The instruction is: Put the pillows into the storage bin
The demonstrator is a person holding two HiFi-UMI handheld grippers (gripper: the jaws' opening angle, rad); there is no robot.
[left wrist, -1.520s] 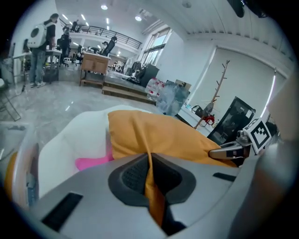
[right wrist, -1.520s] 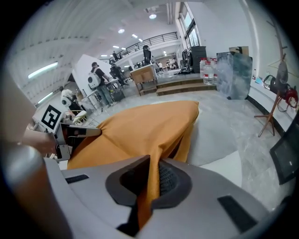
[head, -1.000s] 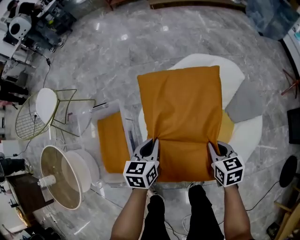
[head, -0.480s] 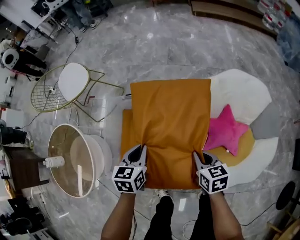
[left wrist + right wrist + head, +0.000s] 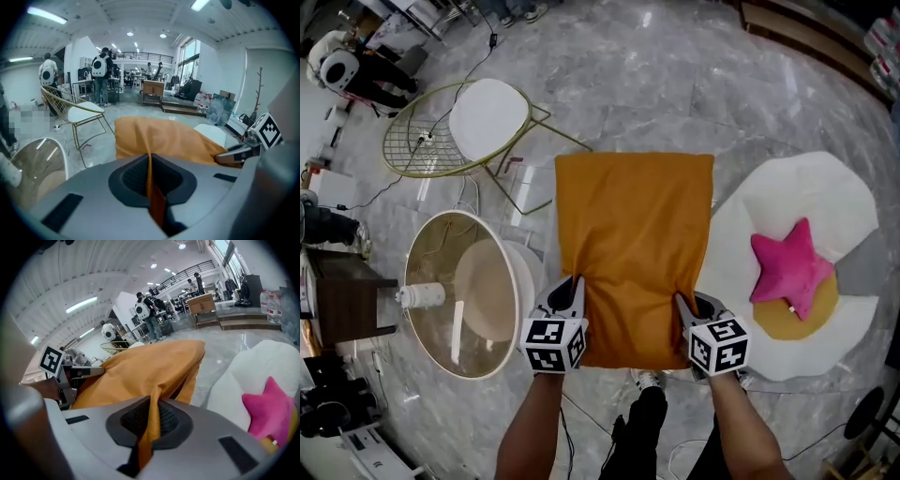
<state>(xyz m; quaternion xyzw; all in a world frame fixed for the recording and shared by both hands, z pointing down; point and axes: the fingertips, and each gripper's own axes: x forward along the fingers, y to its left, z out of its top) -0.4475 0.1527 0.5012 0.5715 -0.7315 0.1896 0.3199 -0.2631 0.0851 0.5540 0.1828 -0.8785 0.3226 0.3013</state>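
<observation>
Grey marble floor [image 5: 675, 84] fills the head view and lies open beyond the far edge of a large orange pillow [image 5: 633, 244], which hangs flat in the middle of the scene. The left gripper [image 5: 575, 281] and the right gripper [image 5: 680, 300] each have their jaws closed tight on a fold of fabric at the pillow's two near corners. At the pillow's left edge a strip of clear plastic, seemingly the rim of the storage bin [image 5: 530, 202], peeks out; the rest is hidden beneath the pillow. Far left stands a gold wire chair [image 5: 487, 117] with a white seat, and near left a round dish-shaped object [image 5: 459, 291], both close to the pillow's left side. On the right lies a white floor cushion [image 5: 806, 192] with a pink star pillow [image 5: 792, 267] on it, just clear of the orange pillow's right edge. A second ago the orange pillow hung over that white cushion and hid the star; it has since been carried left and now covers the bin, where another orange pillow was visible.
</observation>
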